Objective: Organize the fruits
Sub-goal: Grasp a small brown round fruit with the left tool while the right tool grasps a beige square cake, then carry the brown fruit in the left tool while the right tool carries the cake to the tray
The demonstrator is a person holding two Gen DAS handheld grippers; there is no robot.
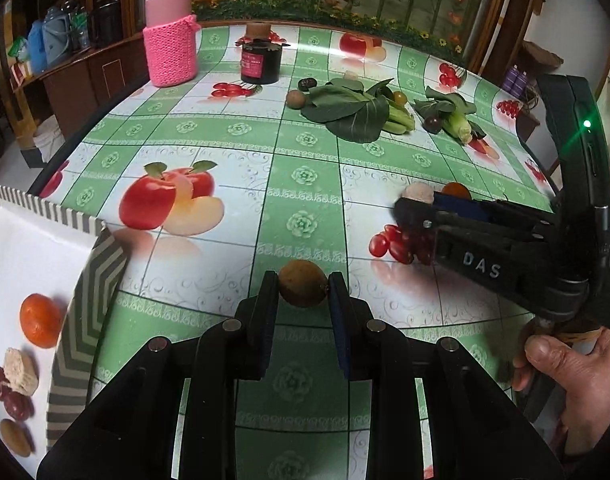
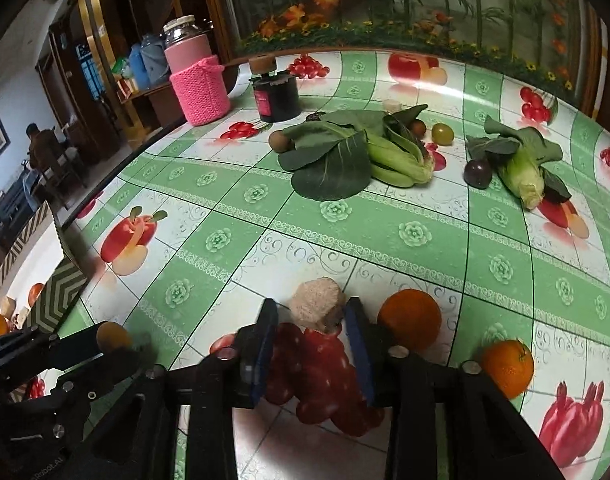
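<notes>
The table (image 1: pixel 305 184) is carrying everything, with the striped box (image 1: pixel 85 280) sitting at its left edge, already holding an orange and other pieces. The left gripper (image 1: pixel 303 292) is clamping a small brown fruit (image 1: pixel 303 289) between its pads, and the box is lying to its left, nearer this hand. The right gripper (image 2: pixel 311 322) is closing around a pale pinkish chunk (image 2: pixel 317 308), both pads seemingly touching it, with an orange (image 2: pixel 409 319) just beside.
</notes>
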